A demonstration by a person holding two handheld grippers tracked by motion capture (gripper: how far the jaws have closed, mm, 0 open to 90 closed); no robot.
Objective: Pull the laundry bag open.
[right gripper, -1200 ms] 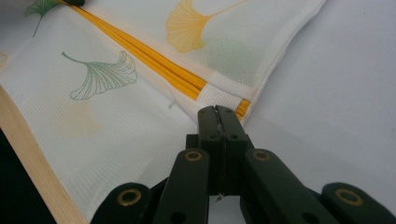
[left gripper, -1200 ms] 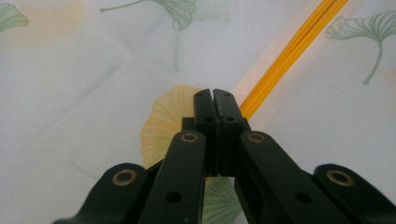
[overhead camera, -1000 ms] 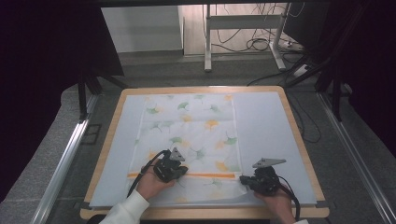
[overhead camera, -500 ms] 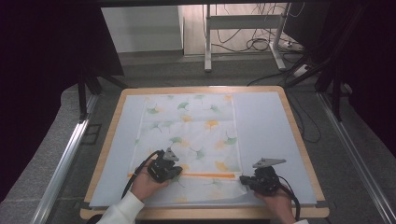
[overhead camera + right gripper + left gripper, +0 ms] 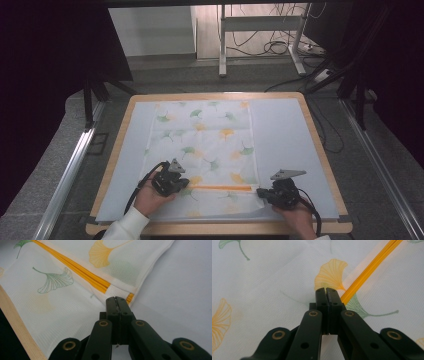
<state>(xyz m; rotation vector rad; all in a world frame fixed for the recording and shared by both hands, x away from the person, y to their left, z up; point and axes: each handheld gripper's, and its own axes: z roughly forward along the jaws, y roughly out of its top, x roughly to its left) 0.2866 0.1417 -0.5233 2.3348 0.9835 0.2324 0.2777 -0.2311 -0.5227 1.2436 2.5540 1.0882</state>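
While the cloth (image 5: 202, 150) lies flat across the middle of the table (image 5: 215, 96), reaching from near the far edge down to the near edge, both tongs sit on its near part. The left gripper (image 5: 172, 182) rests near the cloth's left side at one end of an orange stripe (image 5: 222, 188) (a thin band running across the cloth, parallel to the table's near edge). In the left gripper view its jaws are pressed together on the cloth right beside the stripe; whether fabric is caught between them I cannot tell. The right gripper (image 5: 263, 194) is at the cloth's right edge, at the stripe's other end. In the right gripper view its jaws are pressed together at the cloth's edge, seemingly pinching the hem there.
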